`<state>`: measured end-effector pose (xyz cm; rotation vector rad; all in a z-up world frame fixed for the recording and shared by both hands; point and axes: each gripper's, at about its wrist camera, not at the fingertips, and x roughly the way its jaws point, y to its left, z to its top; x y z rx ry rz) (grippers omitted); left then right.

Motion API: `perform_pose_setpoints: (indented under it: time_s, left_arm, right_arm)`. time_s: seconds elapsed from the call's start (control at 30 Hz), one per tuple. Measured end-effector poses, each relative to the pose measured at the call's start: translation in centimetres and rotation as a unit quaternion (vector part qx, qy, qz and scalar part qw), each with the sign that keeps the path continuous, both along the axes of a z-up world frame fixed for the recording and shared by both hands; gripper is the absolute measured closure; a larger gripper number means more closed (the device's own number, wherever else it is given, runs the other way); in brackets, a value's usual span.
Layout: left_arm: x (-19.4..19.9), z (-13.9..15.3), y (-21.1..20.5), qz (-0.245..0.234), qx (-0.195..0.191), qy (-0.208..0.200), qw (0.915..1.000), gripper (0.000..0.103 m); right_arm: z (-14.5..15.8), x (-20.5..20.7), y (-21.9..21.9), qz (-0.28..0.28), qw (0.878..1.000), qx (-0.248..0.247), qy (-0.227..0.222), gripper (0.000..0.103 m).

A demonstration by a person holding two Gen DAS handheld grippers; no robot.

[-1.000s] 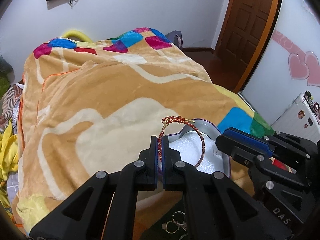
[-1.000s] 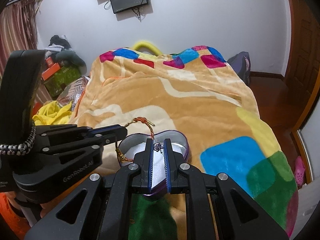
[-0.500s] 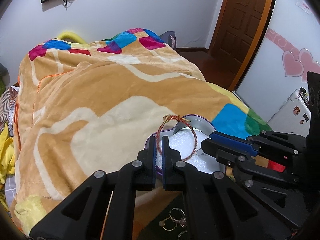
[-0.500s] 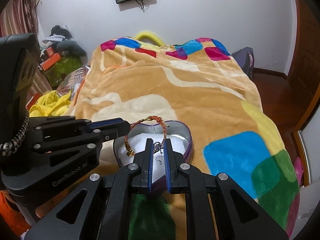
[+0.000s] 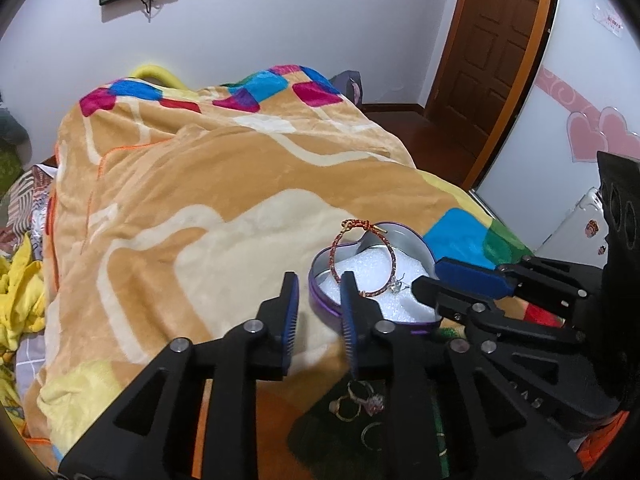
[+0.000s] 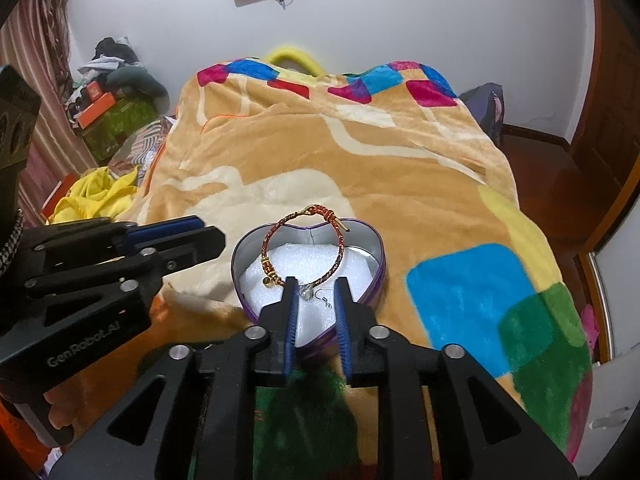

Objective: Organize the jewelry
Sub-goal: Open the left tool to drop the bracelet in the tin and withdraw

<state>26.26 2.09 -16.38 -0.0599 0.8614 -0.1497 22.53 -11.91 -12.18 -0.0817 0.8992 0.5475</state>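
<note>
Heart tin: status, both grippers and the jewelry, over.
Both grippers, left and right, jaws just opening, nothing pinched. Red braided bracelet and small earring lie in heart tin. Rings still outside. Nothing blocking.

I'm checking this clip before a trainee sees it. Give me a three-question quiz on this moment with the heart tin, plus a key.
1. True or false: the red braided bracelet lies partly over the rim of the heart-shaped tin.
2. What sits between the open jaws of the right gripper? A) a coin B) a small clear-stone earring C) a watch
3. Fill in: the tin is lined with white ____.

Key
1. True: its knotted end rests over the far rim.
2. B: the earring lies on the foam, unpinched; these jaws have just been opening. So have those of the left gripper, which are also empty.
3. Foam.
</note>
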Motion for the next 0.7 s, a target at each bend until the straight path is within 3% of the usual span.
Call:
perform_pose_setpoints:
  time_s: [0.17,0.53,0.6,0.7]
  left_arm:
    - [-1.6,1.3,0.6,0.01,-0.003,-0.012,0.9999,0.071]
    - [-5.6,3.7,0.9,0.02,-0.002,-0.037,0.9991,0.059]
    - [-6.2,3.9,0.9,0.02,-0.002,-0.038,0.9991,0.057]
    - [-7.1,3.8,0.7,0.018,0.003,-0.036,0.9992,0.055]
  right_arm:
    - [1.1,-0.6,-0.3,-0.004,1.0,0.004,-0.008,0.08]
    - [3.9,-3.7,-1.3,-0.006,0.999,0.003,-0.046,0.078]
    - [4.0,-4.3,-1.3,-0.006,0.999,0.001,-0.05,0.066]
    - [3.6,-5.1,-1.2,-0.002,0.999,-0.007,-0.053,0.063]
